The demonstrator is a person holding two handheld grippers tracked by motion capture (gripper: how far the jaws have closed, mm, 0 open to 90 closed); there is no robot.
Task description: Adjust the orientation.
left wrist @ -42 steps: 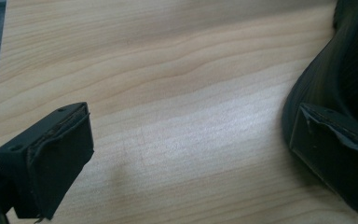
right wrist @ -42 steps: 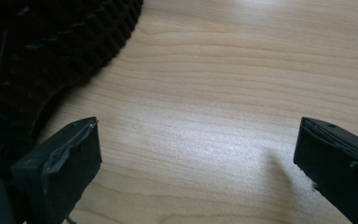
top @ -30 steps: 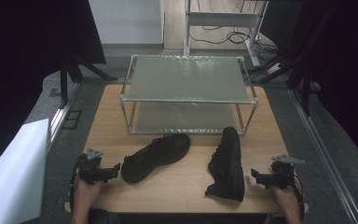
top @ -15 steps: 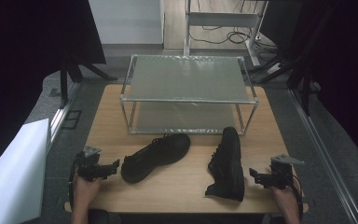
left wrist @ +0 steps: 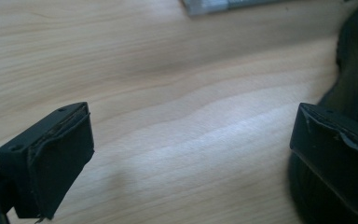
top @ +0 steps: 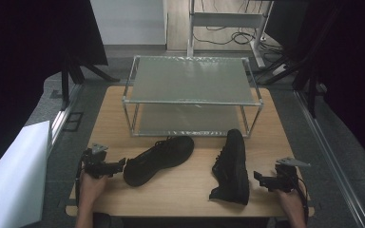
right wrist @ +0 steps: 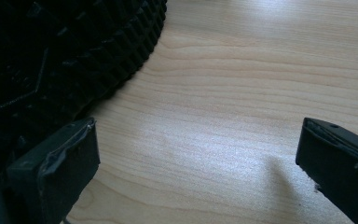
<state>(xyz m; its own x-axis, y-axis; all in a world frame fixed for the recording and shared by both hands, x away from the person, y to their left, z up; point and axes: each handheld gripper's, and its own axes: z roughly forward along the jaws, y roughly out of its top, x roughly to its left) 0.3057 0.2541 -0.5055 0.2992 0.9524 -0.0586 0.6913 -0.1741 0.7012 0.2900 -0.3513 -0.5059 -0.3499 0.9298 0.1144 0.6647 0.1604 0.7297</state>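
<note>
While both hands wait at the near edge of the counter (top: 109,118), little has shifted in the last second: the left tongs (top: 119,165) have crept a touch closer to the heel of the left shoe (top: 159,153), and the right tongs (top: 259,178) have edged toward the right shoe (top: 232,164). That reads as the start of an approach, with neither shoe yet gripped.

Both pairs of tongs are released, jaws spread wide with bare wood between them. In the left gripper view the dark side of the left shoe (left wrist: 354,70) sits just behind the far jaw, so that shoe is just beside the tongs but apart from them. In the right gripper view the studded sole of the right shoe (right wrist: 60,56) fills the corner next to one jaw; this shoe lies tipped on its side, sole facing right.

The left shoe stands upright, lying aslant with its toe toward the far right. Both shoes rest on the near half of the counter, in front of the two-level metal rack (top: 190,95), whose shelves hold nothing. My guess is that the shoes are bound for that rack.

Room is fair: open wood lies between the two shoes and to the left of the rack. The right shoe's toe comes near the rack's front right leg, and its heel is close to the near edge, so a careless nudge there could push it off.
</note>
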